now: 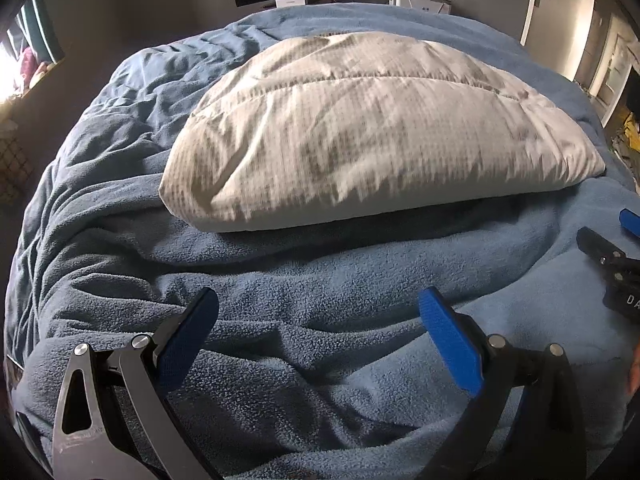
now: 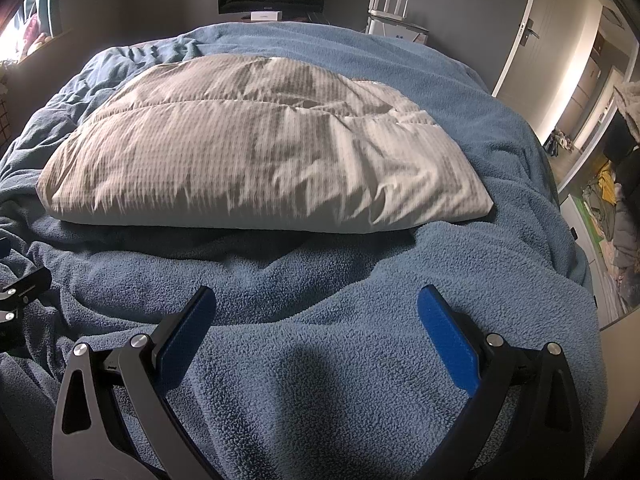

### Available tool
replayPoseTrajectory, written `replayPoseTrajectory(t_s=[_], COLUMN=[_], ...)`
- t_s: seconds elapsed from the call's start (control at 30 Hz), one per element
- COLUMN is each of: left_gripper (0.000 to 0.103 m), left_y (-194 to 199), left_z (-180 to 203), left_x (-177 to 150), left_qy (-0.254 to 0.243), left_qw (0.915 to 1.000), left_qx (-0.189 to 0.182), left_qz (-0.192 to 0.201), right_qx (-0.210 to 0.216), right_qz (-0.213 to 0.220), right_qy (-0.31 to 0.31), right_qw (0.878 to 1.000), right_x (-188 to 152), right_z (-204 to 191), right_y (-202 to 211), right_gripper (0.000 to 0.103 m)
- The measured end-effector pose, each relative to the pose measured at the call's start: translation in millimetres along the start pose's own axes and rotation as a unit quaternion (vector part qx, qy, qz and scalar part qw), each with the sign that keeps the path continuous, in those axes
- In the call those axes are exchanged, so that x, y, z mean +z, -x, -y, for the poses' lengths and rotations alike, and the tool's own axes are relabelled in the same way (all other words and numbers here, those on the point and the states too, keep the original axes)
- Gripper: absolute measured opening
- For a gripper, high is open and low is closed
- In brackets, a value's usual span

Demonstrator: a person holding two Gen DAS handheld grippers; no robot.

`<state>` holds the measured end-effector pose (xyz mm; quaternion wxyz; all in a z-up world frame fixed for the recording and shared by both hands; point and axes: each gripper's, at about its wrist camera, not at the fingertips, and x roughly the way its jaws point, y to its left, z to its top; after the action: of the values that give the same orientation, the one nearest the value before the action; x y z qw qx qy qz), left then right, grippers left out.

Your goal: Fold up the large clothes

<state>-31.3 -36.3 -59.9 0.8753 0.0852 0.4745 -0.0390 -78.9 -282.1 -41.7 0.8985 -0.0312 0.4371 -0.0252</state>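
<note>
Both grippers hover low over the near edge of the bed, and neither grips anything. The left gripper (image 1: 318, 304) has its blue pads spread wide above the rumpled blue fleece blanket (image 1: 280, 280), and the right gripper (image 2: 316, 304) is just as wide over a smoother patch of the same fleece. The item being folded looks to be the grey-white checked duvet (image 2: 256, 152), which lies further in, across the middle of the bed, well apart from both sets of fingers. It already sits as a thick, doubled-over bundle with a seam running left to right and a rounded near fold, so at least one fold appears made. Whether another fold is left is hard to judge; the bundle remains broad, spanning most of the bed's width.
</note>
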Motion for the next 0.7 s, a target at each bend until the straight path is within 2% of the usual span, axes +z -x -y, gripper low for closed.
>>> replayPoseTrajectory(t_s=[0.2, 0.7], left_gripper=[0.097, 0.097], left_y=[2.2, -1.8], left_z=[-7.1, -9.7], left_x=[0.4, 3.9], left_qy=[0.014, 0.02], left_qw=[0.9998, 0.9996], left_qx=[-0.015, -0.022], left_qz=[0.002, -0.004], right_qx=[0.0, -0.001], right_qz=[-0.001, -0.009], right_qy=[-0.001, -0.003], right_qw=[1.0, 1.0], right_x=[-0.4, -0.9], right_z=[0.3, -2.8], right_y=[-0.9, -5.0], right_gripper=[0.096, 0.096])
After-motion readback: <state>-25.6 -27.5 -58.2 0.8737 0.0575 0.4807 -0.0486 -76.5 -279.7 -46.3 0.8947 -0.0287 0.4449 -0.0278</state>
